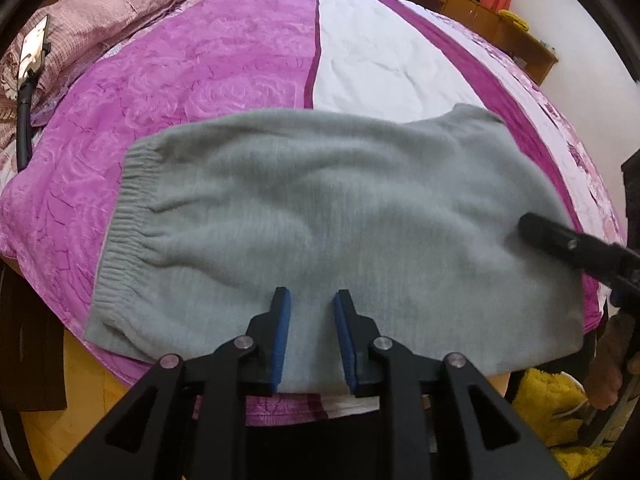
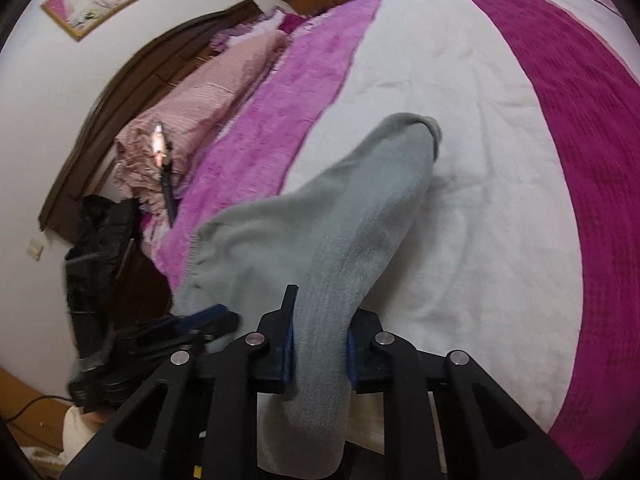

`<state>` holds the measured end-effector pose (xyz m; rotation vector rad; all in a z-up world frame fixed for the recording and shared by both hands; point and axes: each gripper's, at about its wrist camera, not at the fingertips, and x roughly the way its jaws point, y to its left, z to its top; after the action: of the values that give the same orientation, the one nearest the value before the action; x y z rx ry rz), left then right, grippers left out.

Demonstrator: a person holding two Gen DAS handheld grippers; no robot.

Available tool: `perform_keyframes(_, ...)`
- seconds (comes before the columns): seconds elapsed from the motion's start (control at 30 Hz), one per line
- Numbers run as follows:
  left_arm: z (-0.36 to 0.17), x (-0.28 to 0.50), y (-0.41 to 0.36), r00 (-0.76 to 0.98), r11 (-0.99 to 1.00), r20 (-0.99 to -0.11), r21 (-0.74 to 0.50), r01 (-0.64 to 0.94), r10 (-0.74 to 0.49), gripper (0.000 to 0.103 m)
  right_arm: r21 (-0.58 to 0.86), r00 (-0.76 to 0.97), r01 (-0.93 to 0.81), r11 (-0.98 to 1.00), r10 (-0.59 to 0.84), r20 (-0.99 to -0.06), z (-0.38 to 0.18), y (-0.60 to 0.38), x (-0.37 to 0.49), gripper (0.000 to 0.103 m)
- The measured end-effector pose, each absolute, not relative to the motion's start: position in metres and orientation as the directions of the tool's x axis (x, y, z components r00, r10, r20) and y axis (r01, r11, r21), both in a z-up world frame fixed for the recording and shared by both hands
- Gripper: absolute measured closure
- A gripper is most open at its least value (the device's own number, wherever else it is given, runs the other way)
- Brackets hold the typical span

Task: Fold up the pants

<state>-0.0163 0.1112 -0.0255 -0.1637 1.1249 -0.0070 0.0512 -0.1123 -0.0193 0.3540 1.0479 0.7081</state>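
Right tongs (image 2: 320,320) clamp the pants (image 2: 280,240); left tongs (image 1: 310,308) seemingly pinch nothing.

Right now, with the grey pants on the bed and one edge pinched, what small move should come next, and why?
Probably carry the right gripper up and across toward the ribbed waistband. Its jaws are shut on a bunched edge of the grey pants, already raised off the bedspread; the left gripper sits over the near edge with fabric between its jaws.
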Motion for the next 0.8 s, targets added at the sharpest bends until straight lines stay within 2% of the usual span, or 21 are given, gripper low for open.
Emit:
perform_keyframes(0.2, -0.021, -0.02, 0.127, 0.443, 0.97, -0.884, -0.218, -0.108, -0.149, 0.079, 0.558, 0.3, -0.43, 0.709, 0.696, -0.653, 0.002, -0.101, 0.052, 0.093)
perform_keyframes(0.47, 0.006, -0.028, 0.161, 0.503, 0.969, -0.862, -0.171, -0.18, -0.059, 0.079, 0.513, 0.279, -0.519, 0.684, 0.703, -0.655, 0.034, -0.078, 0.052, 0.093)
perform_keyframes(0.8, 0.01, -0.028, 0.207, 0.498, 0.953, -0.867, -0.128, -0.274, 0.027, 0.079, 0.434, 0.227, -0.643, 0.631, 0.698, -0.679, 0.057, -0.029, 0.05, 0.093)
